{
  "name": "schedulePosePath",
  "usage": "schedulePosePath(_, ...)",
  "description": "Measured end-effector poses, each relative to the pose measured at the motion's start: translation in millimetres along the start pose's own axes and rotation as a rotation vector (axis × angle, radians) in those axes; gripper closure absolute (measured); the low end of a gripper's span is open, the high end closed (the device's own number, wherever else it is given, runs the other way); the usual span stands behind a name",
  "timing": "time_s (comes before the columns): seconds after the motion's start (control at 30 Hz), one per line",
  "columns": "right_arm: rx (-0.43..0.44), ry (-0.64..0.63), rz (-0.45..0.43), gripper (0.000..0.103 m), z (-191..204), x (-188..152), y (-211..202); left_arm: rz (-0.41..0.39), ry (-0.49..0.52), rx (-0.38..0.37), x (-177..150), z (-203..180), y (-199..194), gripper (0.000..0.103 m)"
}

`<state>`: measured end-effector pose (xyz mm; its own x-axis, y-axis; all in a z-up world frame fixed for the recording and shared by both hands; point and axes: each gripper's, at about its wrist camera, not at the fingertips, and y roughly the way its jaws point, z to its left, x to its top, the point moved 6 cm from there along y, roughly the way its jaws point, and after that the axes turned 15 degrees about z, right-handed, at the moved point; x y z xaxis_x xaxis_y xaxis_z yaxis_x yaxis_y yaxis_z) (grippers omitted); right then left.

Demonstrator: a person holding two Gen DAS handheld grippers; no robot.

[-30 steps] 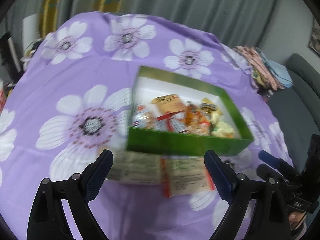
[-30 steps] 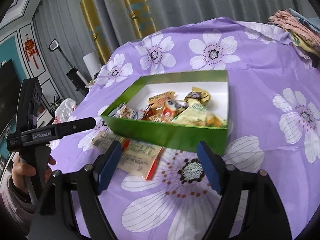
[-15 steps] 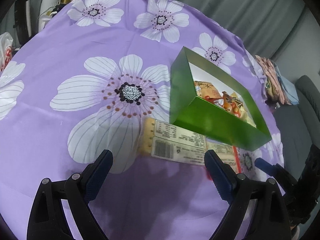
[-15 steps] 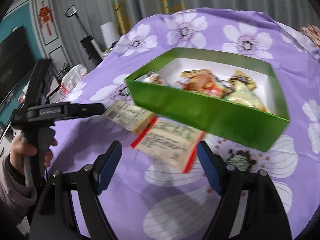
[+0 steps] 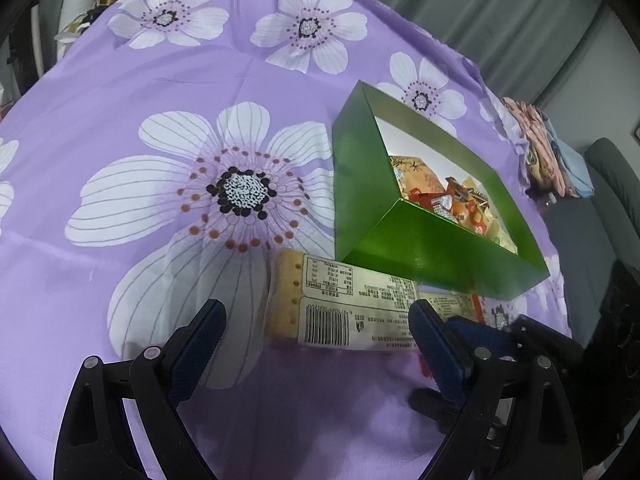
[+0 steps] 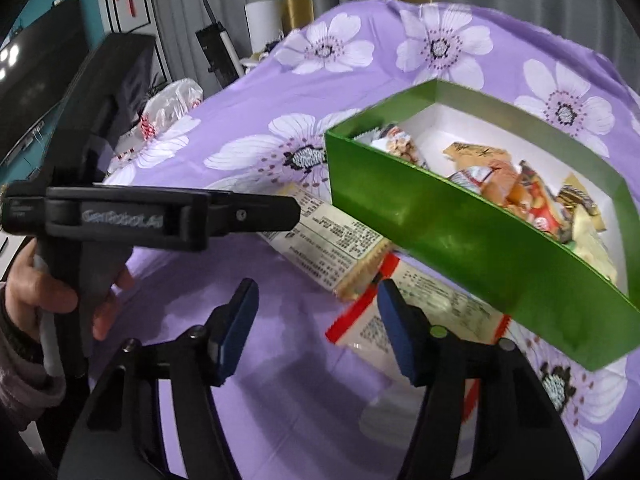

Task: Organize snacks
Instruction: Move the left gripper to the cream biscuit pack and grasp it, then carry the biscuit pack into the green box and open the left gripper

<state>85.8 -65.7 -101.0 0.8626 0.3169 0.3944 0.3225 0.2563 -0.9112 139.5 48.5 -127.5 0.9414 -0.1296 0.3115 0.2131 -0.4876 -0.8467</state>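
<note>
Left wrist view: a purple tablecloth (image 5: 120, 280) printed with big white flowers covers the whole table. On it sits a green box (image 5: 436, 256), open at the top, white inside, with a heap of wrapped snacks (image 5: 444, 200) piled toward its near end. Just in front of the box lies a long biscuit pack (image 5: 344, 308), label and barcode facing up, its far edge touching or slipping under the box's near wall; which of the 2 is not clear. The left gripper (image 5: 316, 336) hovers low over this pack with its 2 blue-padded fingers spread wide, one off the pack's left end, the other over its right end, nothing pinched between them. Beyond the right finger a second, red-edged packet (image 5: 452, 304) peeks out, half hidden.

Right wrist view: the same green box (image 6: 480, 232) fills the right side, snacks (image 6: 516, 188) inside. The biscuit pack (image 6: 336, 240) lies slantwise against the box's near corner, and the red-edged packet (image 6: 376, 332) lies flat just below it, partly under the box's front wall. The right gripper (image 6: 316, 328) is open and empty, its fingers spread; the right finger sits over the red-edged packet's near corner, the left finger over bare cloth. The left gripper's black body (image 6: 160, 220) reaches in from the left, its tip over the biscuit pack's far end, held by a hand (image 6: 40, 300).
</note>
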Motion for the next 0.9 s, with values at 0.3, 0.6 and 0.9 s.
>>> schedulePosePath(0.3,-0.008,0.004,0.042,0.048,-5,16,21,0.014,0.000,-0.030,6,1,7,0.023)
schedulePosePath(0.6,-0.004,-0.012,0.037,0.057,-1,19,26,0.026,0.048,0.013,-2,-7,11,0.031)
schedulePosePath(0.9,0.010,0.002,-0.023,0.063,8,12,5,-0.005,0.053,0.017,-15,-15,-9,0.031)
